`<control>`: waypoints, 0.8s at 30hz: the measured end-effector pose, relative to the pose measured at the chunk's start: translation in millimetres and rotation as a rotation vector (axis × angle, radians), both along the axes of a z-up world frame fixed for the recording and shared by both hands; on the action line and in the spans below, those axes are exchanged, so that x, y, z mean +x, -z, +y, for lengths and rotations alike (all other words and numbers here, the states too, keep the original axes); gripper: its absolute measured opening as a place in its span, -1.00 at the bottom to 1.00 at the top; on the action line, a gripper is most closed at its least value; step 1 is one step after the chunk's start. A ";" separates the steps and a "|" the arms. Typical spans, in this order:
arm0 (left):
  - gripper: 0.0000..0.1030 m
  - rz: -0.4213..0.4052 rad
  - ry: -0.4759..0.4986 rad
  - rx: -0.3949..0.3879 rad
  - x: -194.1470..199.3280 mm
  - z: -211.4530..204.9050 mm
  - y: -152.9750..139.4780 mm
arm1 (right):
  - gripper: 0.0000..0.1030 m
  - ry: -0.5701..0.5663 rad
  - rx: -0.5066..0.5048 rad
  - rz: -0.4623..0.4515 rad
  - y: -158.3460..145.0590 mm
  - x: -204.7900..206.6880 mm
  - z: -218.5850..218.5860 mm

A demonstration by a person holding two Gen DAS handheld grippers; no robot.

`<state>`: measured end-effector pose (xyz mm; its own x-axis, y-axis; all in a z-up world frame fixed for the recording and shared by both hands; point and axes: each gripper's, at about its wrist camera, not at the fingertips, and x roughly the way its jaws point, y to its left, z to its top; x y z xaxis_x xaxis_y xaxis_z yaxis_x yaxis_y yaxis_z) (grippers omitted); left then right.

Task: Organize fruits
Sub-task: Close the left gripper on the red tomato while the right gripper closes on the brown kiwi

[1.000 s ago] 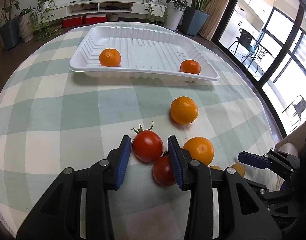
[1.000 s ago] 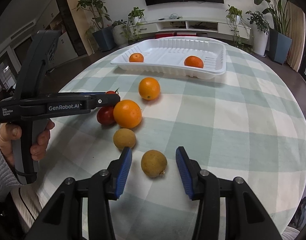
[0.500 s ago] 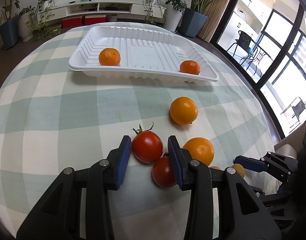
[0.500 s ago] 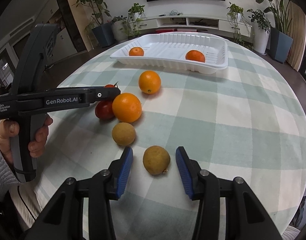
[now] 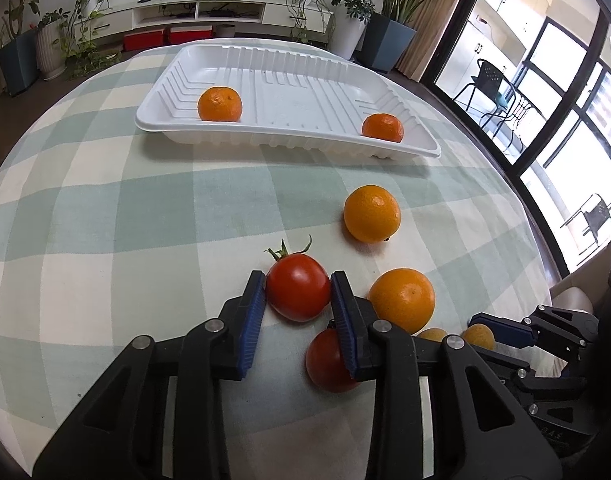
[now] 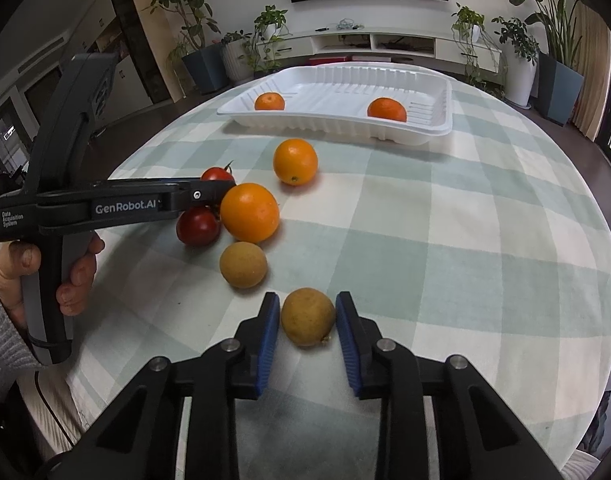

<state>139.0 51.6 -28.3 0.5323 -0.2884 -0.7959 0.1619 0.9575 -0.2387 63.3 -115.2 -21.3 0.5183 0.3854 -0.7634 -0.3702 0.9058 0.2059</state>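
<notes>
My left gripper [image 5: 298,278] is closing on a red tomato with a green stem [image 5: 298,294], and both blue pads touch its sides. A second tomato [image 5: 329,364] lies partly behind the right finger. In the right wrist view my right gripper [image 6: 307,300] is closing on a round brown fruit [image 6: 308,316], its pads against both sides. Both fruits still rest on the checked cloth. A white tray [image 5: 289,140] at the far side holds two mandarins [image 5: 219,104] [image 5: 383,128].
Two oranges [image 5: 372,213] [image 5: 402,299] lie right of the held tomato, and another brown fruit [image 6: 243,265] sits just left of the right gripper. A hand [image 6: 77,276] holds the left tool. The table's edge drops off at the right, by large windows.
Both grippers' jaws have narrowed onto their fruits: the left onto the tomato, the right from a wide gap onto the brown fruit. Neither hand has shifted.
</notes>
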 end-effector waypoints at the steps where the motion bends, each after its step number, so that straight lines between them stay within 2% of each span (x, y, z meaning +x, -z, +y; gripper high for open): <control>1: -0.40 -0.002 0.001 0.000 0.1 -0.1 0.1 | -0.42 0.000 0.001 0.000 0.1 0.2 -0.1; 14: -0.41 -0.005 -0.008 -0.016 -2.6 4.0 -2.5 | -0.43 0.014 0.054 0.003 -3.5 0.0 -6.4; 24: -0.41 -0.032 -0.002 -0.023 -5.5 4.5 -15.2 | -0.43 0.032 0.123 0.010 -6.9 2.3 -16.0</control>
